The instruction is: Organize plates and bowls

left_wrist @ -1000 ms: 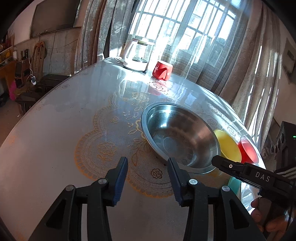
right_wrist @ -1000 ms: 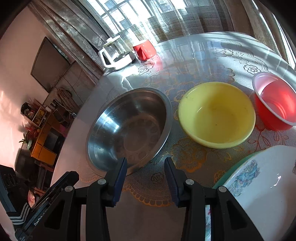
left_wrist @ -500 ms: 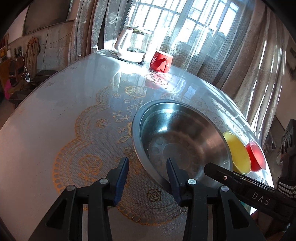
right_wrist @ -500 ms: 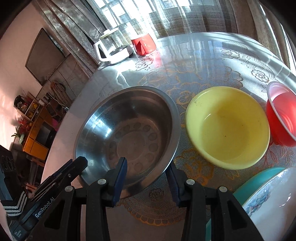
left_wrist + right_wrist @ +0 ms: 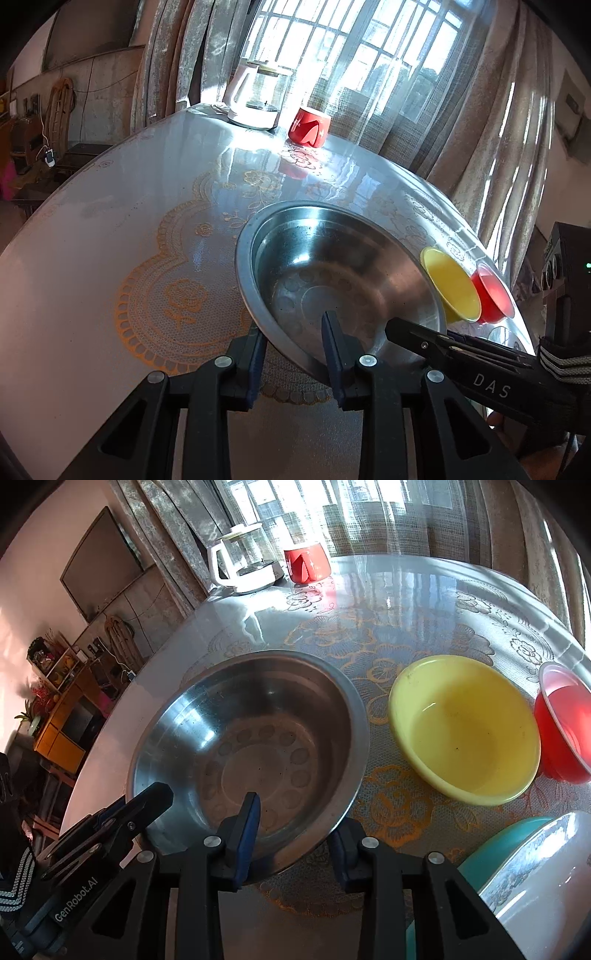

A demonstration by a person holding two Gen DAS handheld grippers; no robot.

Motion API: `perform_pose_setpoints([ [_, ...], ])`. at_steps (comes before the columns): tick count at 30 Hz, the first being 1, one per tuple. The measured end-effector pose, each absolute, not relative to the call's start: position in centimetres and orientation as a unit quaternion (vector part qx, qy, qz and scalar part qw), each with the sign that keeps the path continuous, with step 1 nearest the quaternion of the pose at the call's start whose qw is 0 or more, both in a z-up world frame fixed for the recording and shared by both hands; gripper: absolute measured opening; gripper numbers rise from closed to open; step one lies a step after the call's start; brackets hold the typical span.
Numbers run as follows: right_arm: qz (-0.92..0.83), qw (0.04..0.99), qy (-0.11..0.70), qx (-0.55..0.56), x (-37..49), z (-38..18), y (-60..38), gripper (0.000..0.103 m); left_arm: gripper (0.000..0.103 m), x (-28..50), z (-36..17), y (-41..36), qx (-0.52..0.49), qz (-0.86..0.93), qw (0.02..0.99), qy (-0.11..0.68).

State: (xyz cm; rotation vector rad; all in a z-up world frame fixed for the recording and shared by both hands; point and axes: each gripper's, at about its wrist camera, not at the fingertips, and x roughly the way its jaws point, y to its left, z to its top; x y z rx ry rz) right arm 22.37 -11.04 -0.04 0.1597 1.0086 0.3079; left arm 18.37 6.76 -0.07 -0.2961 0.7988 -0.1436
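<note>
Now I am straddling the near rim of the steel bowl [image 5: 251,738] with both tools: my left hand-held gripper [image 5: 293,354] and right hand-held gripper [image 5: 295,834] are each standing open, one finger inside, one outside, probably so two grips can share its weight. It is sitting upright on the table [image 5: 406,602], mouth upward, round with no long axis, just beside the yellow bowl [image 5: 465,731].
</note>
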Motion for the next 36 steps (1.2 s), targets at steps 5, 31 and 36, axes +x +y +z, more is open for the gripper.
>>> perform_pose_setpoints([
  [5, 0.167, 0.860, 0.477, 0.074, 20.4, 0.3, -10.2, 0.035, 0.032, 15.6, 0.5, 7.6, -0.143, -0.066, 0.911, 0.382],
  [31, 0.230, 0.850, 0.471, 0.060, 12.5, 0.2, -8.7, 0.035, 0.032, 5.7, 0.4, 9.3, -0.159, -0.048, 0.905, 0.392],
  [36, 0.237, 0.847, 0.472, 0.060, 11.6, -0.2, -8.4, 0.035, 0.032, 5.0, -0.1, 9.6, -0.160, -0.046, 0.902, 0.398],
])
